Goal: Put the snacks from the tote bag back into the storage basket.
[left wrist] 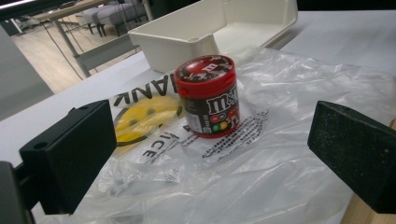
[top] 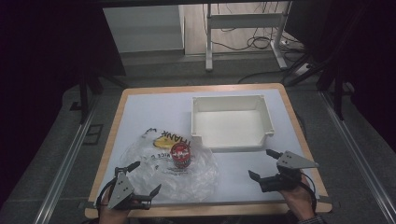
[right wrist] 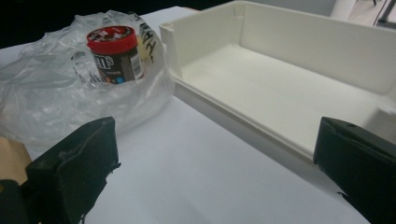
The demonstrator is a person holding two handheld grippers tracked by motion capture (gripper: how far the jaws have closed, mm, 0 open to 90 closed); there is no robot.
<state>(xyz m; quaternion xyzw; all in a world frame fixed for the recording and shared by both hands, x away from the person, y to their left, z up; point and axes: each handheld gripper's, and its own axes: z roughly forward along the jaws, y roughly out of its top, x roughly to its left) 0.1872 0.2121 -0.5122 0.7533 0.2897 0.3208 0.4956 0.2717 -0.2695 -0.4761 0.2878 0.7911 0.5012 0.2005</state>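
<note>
White counter (top: 154, 107) with wood edging, dark room around it. Red-lidded round candy tub (top: 180, 156) stands upright on a crumpled clear plastic bag (top: 196, 179), just beside the open white plastic bin (top: 232, 101). Left gripper (top: 145, 179) and right gripper (top: 260, 164) both near the counter's front edge, jaws wide, holding nothing. Risk: bag slides under the tub on approach, tub tips; jaws may pinch film too.
</note>
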